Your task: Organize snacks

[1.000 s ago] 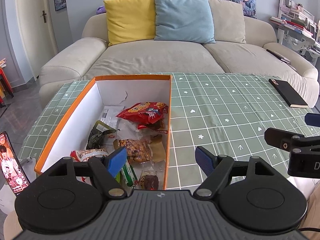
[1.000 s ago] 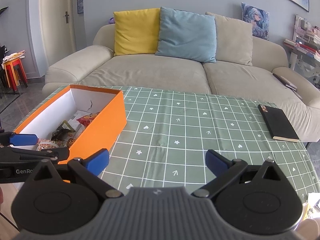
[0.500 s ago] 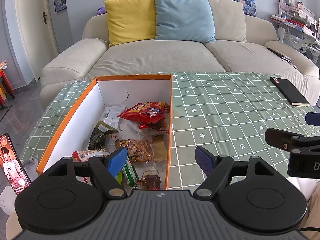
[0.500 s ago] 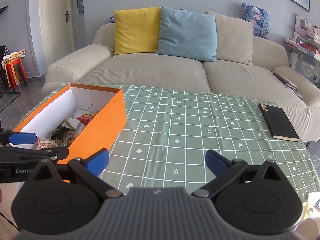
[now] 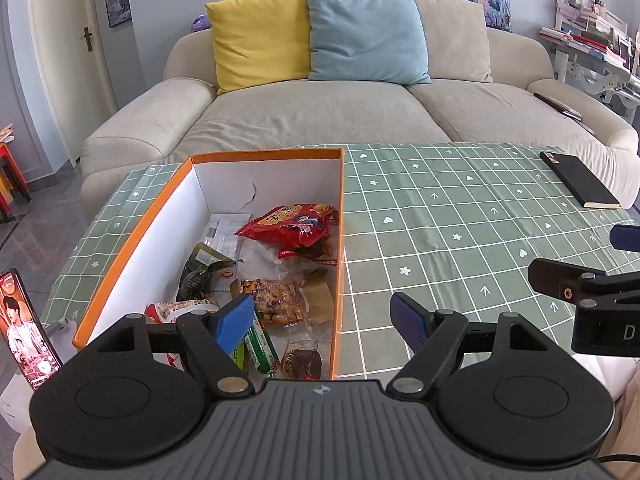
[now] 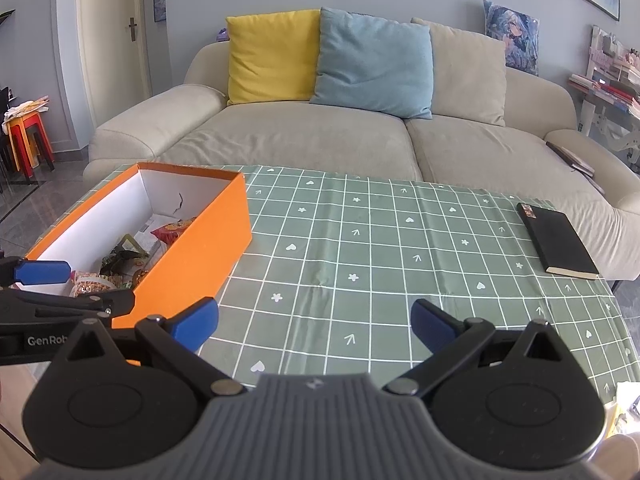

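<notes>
Snacks (image 5: 280, 280) piled inside orange box (image 5: 340, 240) on green tablecloth (image 5: 460, 220); left gripper (image 5: 324, 316) fingers wide, straddling box wall; right gripper (image 6: 314, 322) wide, empty, above cloth

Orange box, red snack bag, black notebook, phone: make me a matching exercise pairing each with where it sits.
Things:
1. orange box
2. red snack bag
3. black notebook
4. phone

Places:
A. far right part of the green tablecloth
B. inside the box, toward its far end
C. left part of the tablecloth, open on top
D. propped upright off the box's left side

Pairs: 1-C, 2-B, 3-A, 4-D
</notes>
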The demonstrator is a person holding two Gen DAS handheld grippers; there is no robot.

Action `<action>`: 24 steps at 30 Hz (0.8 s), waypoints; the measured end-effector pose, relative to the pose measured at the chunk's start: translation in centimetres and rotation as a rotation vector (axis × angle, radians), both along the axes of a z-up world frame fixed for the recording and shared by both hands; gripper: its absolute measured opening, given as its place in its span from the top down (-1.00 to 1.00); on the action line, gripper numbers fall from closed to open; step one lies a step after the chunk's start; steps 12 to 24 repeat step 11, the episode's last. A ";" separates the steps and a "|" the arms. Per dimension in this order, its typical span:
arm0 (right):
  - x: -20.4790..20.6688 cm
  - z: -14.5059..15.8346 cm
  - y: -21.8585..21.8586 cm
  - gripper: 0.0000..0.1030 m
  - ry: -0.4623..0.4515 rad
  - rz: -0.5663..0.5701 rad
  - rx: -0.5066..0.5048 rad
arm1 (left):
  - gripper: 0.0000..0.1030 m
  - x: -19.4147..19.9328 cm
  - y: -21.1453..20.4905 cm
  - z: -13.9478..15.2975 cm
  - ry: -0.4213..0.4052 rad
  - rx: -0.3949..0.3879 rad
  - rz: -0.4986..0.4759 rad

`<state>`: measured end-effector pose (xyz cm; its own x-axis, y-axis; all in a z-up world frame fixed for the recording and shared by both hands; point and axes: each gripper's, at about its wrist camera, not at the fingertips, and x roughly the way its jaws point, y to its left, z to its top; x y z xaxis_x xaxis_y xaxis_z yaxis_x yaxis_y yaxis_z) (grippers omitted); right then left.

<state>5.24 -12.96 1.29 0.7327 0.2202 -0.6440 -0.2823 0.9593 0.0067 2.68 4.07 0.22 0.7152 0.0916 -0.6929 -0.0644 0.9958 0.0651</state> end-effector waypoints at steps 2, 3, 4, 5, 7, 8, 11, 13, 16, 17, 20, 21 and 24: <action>0.0 0.0 0.0 -0.93 -0.001 -0.001 0.000 | -0.76 0.0 0.0 -0.1 -0.001 0.004 -0.003; 0.0 0.0 0.0 -0.93 0.000 -0.001 0.000 | -0.76 0.0 0.0 -0.1 -0.001 0.006 -0.005; 0.0 0.0 0.0 -0.93 0.001 -0.001 0.001 | -0.76 0.0 0.0 -0.2 -0.001 0.009 -0.006; 0.0 -0.1 0.0 -0.93 0.002 -0.002 0.001 | -0.75 0.0 -0.1 -0.2 -0.001 0.013 -0.008; 0.1 -0.1 -0.1 -0.93 0.003 -0.004 0.001 | -0.74 -0.1 -0.1 -0.2 -0.005 0.020 -0.011; 0.1 -0.2 -0.1 -0.93 0.004 -0.004 0.001 | -0.74 -0.1 -0.1 -0.2 -0.006 0.020 -0.011; 0.1 -0.3 -0.1 -0.93 0.007 -0.006 0.000 | -0.73 0.0 0.0 -0.3 -0.005 0.014 -0.008; 0.1 -0.3 -0.1 -0.93 0.007 -0.006 0.000 | -0.73 0.0 0.0 -0.3 -0.005 0.014 -0.008; 0.1 -0.3 -0.1 -0.93 0.007 -0.006 0.000 | -0.73 0.0 0.0 -0.3 -0.005 0.014 -0.008; 0.1 -0.3 -0.1 -0.93 0.007 -0.006 0.000 | -0.73 0.0 0.0 -0.3 -0.005 0.014 -0.008; 0.1 -0.3 -0.1 -0.93 0.007 -0.006 0.000 | -0.73 0.0 0.0 -0.3 -0.005 0.014 -0.008; 0.1 -0.3 -0.1 -0.93 0.007 -0.006 0.000 | -0.73 0.0 0.0 -0.3 -0.005 0.014 -0.008; 0.1 -0.3 -0.1 -0.93 0.007 -0.006 0.000 | -0.73 0.0 0.0 -0.3 -0.005 0.014 -0.008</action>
